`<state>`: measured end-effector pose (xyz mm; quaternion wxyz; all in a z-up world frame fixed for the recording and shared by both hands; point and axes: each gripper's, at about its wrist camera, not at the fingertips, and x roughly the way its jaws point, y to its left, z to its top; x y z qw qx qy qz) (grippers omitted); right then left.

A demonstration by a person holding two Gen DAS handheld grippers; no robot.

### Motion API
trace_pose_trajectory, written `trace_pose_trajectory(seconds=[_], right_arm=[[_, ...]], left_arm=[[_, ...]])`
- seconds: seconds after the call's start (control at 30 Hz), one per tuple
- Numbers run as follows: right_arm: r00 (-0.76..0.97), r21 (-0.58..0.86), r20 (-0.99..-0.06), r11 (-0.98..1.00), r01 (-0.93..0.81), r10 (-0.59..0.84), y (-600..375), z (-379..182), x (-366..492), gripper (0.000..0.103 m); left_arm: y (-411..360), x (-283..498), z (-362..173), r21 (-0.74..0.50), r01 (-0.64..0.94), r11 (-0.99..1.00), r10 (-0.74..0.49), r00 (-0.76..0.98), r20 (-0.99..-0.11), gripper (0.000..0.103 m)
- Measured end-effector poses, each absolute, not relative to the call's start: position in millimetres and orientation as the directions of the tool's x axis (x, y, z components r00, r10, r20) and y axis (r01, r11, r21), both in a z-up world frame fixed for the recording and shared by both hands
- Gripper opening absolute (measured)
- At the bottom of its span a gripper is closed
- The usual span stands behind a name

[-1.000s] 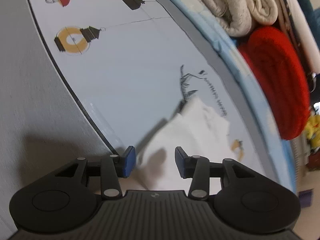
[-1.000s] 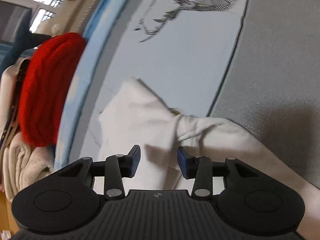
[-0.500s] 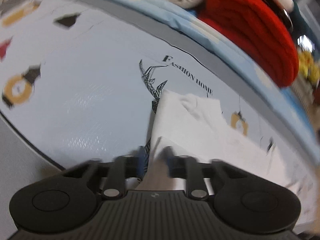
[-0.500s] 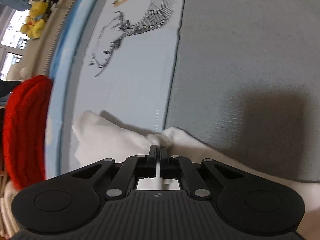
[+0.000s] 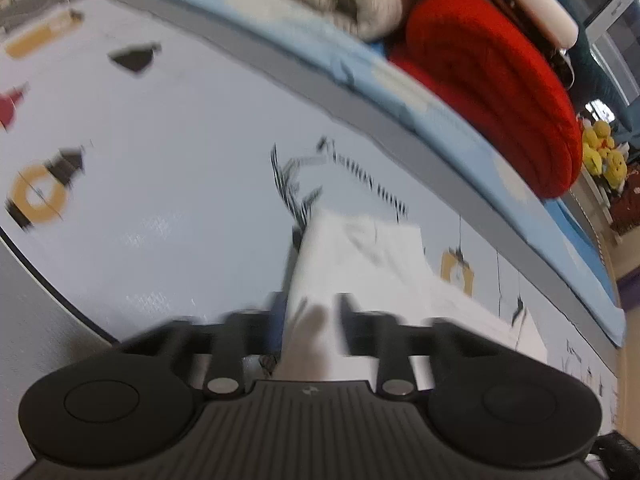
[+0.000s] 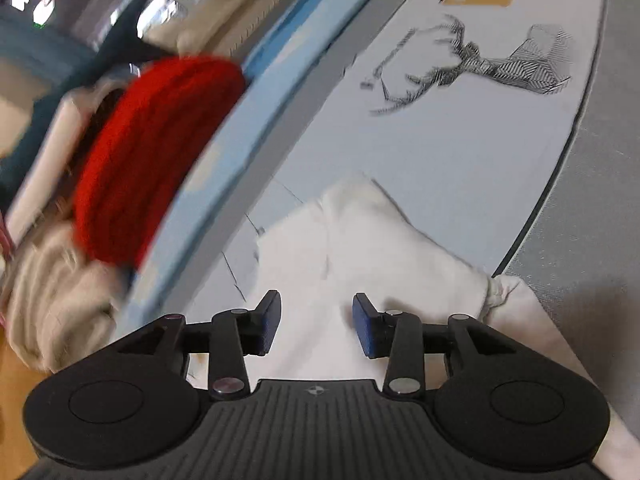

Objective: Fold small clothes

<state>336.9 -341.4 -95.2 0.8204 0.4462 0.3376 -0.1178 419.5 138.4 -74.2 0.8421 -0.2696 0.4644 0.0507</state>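
right wrist: white garment [image 6: 372, 248] below parted jaws

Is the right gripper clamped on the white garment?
No, the right gripper stands open above the white garment, its blue pads apart with nothing pinched between them.

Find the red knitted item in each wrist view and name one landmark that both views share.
Left wrist: the red knitted item lies upper right, beyond the light blue border.
Right wrist: it lies at the left, beside the same border.
Shared landmark: the white garment on the printed mat.
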Motion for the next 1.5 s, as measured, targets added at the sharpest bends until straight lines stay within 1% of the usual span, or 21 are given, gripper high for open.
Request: trace_pose_trajectory(seconds=[0.13, 0.17, 0.2, 0.23, 0.33, 0.43, 0.53, 0.57, 0.67, 0.7, 0.83, 0.9, 0.97, 1.07, 1.13, 1.2, 1.27, 1.37, 1.43, 1.47, 1.5], right_arm=[[0.671, 0.568, -0.734, 0.634, 0.524, 0.103, -340, -105, 346, 0.043], [0.666, 0.569, -0.737, 0.637, 0.52, 0.115, -340, -107, 348, 0.043], [0.66, 0.56, -0.742, 0.653, 0.51, 0.121, -339, -107, 350, 0.043], [0.655, 0.548, -0.746, 0.672, 0.499, 0.121, -336, -106, 351, 0.043], [0.665, 0.532, -0.738, 0.704, 0.47, 0.113, -335, -102, 356, 0.043], [0.689, 0.518, -0.718, 0.74, 0.429, 0.102, -329, -95, 360, 0.043], [0.676, 0.503, -0.732, 0.736, 0.454, 0.083, -334, -101, 366, 0.042], [0.652, 0.494, -0.755, 0.713, 0.497, 0.069, -341, -108, 369, 0.039], [0.58, 0.458, -0.814, 0.653, 0.604, 0.035, -355, -125, 368, 0.015], [0.575, 0.449, -0.818, 0.652, 0.611, 0.025, -355, -125, 368, 0.014], [0.573, 0.386, -0.817, 0.677, 0.626, -0.064, -348, -112, 368, 0.016], [0.582, 0.403, -0.811, 0.665, 0.629, -0.059, -346, -108, 366, 0.018], [0.608, 0.426, -0.793, 0.674, 0.604, -0.044, -343, -101, 363, 0.02], [0.602, 0.442, -0.797, 0.719, 0.536, 0.04, -342, -102, 368, 0.031], [0.523, 0.4, -0.85, 0.724, 0.562, 0.064, -348, -113, 368, 0.026], [0.548, 0.436, -0.833, 0.696, 0.571, 0.072, -356, -112, 359, 0.024], [0.558, 0.425, -0.827, 0.73, 0.536, 0.072, -356, -106, 358, 0.025], [0.518, 0.383, -0.852, 0.765, 0.518, 0.076, -359, -111, 355, 0.02], [0.531, 0.367, -0.846, 0.776, 0.513, 0.049, -359, -102, 347, 0.02], [0.545, 0.342, -0.838, 0.792, 0.506, 0.014, -355, -93, 342, 0.027], [0.568, 0.308, -0.822, 0.812, 0.496, -0.035, -351, -80, 336, 0.028]], left_arm=[[132, 425, -85, -0.377, -0.314, 0.871, -0.166, 0.535, -0.829, 0.046], [131, 426, -88, -0.383, -0.303, 0.873, -0.178, 0.532, -0.828, 0.04], [129, 428, -90, -0.388, -0.286, 0.876, -0.195, 0.527, -0.827, 0.019], [126, 429, -90, -0.373, -0.277, 0.886, -0.188, 0.52, -0.833, 0.009], [126, 424, -76, -0.355, -0.285, 0.89, -0.14, 0.571, -0.809, 0.003], [128, 413, -49, -0.339, -0.322, 0.884, -0.047, 0.66, -0.75, 0.003], [129, 416, -57, -0.324, -0.334, 0.885, -0.057, 0.614, -0.788, 0.007], [130, 419, -61, -0.314, -0.335, 0.888, -0.061, 0.591, -0.804, 0.007], [130, 416, -54, -0.236, -0.342, 0.91, 0.022, 0.607, -0.794, 0.012], [129, 415, -48, -0.23, -0.319, 0.92, 0.023, 0.628, -0.778, 0.015], [124, 414, -47, -0.331, -0.212, 0.92, -0.13, 0.63, -0.766, 0.019], [127, 417, -65, -0.389, -0.223, 0.894, -0.206, 0.566, -0.798, 0.019], [125, 424, -90, -0.376, -0.235, 0.896, -0.246, 0.442, -0.862, 0.021], [119, 426, -94, -0.281, -0.233, 0.931, -0.172, 0.398, -0.901, 0.021], [113, 423, -79, -0.288, -0.185, 0.94, -0.183, 0.441, -0.879, 0.023], [104, 419, -69, -0.303, -0.126, 0.944, -0.211, 0.477, -0.853, 0.03], [93, 417, -76, -0.284, -0.094, 0.954, -0.217, 0.436, -0.873, 0.035], [84, 405, -91, -0.193, -0.077, 0.978, -0.151, 0.373, -0.916, 0.035], [76, 390, -72, -0.102, -0.041, 0.994, -0.073, 0.442, -0.894, 0.035], [72, 380, -58, -0.093, -0.014, 0.996, -0.073, 0.496, -0.865, 0.035], [71, 369, -43, -0.091, 0.003, 0.996, -0.078, 0.547, -0.834, 0.035]])
